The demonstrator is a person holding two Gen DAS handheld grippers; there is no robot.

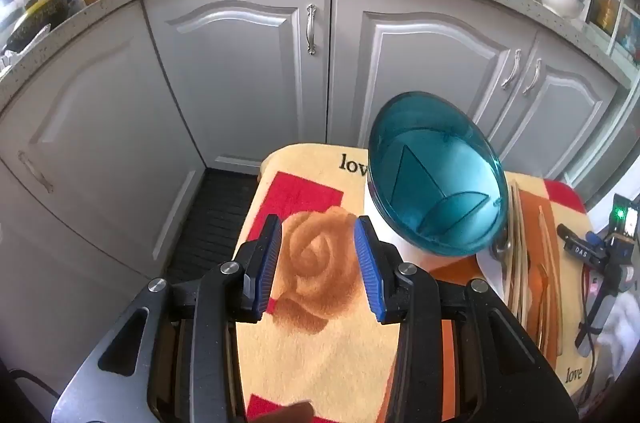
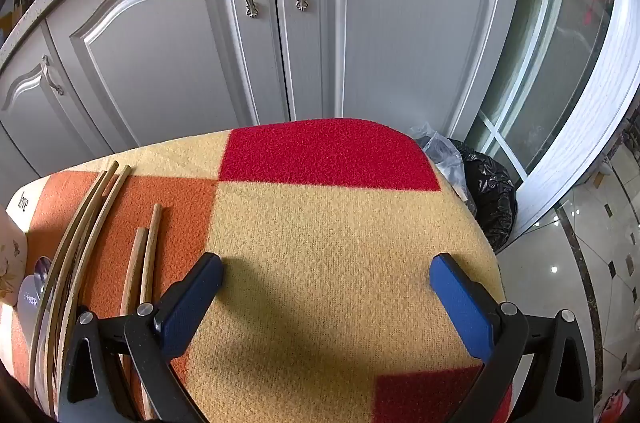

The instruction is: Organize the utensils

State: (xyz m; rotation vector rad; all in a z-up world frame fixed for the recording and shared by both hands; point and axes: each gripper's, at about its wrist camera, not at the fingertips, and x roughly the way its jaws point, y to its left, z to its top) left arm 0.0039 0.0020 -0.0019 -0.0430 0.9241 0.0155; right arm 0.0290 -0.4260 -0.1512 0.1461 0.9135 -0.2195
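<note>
Both grippers hang over the patchwork-covered table (image 2: 320,243): right gripper (image 2: 326,277) spread wide, left gripper (image 1: 318,263) half-spread, both empty. Wooden chopsticks (image 2: 96,219) lie left of the right gripper, beside the teal plastic divided utensil holder (image 1: 436,175).

My left wrist cam: close, angled down over mat (image 1: 320,343), cabinets (image 1: 240,71) upper frame. My right cam: same tilt; shares mat, chopsticks (image 2: 92,223) lower left.

Bright daylight, sharp focus, fisheye-bent edges
</note>
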